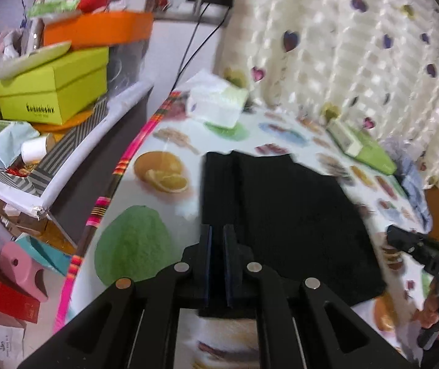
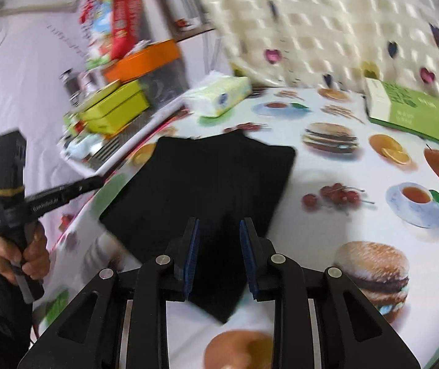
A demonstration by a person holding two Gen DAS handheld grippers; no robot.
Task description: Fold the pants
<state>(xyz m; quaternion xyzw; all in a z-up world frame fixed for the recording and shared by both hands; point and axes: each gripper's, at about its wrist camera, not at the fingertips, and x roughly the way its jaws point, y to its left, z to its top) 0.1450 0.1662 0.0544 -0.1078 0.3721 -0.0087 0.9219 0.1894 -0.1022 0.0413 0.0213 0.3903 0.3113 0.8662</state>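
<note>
lying folded into a dark rectangle, the black pants [image 2: 201, 178] rest on the table [image 2: 327, 166] with its food-print cloth. the left gripper [image 1: 217, 236] has its jaws almost closed, with nothing visible between them. the right gripper [image 2: 219, 230] has its jaws apart over the near corner of the pants, the pads [image 2: 193, 246] not pressing the cloth. a tissue pack [image 2: 219, 97] and a green box [image 2: 416, 117] lie at the far side of the table

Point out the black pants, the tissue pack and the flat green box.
black pants [image 2: 207, 172], right wrist view, middle of the folded cloth.
tissue pack [image 2: 219, 95], right wrist view, its top face.
flat green box [image 2: 419, 113], right wrist view, its lid.
</note>
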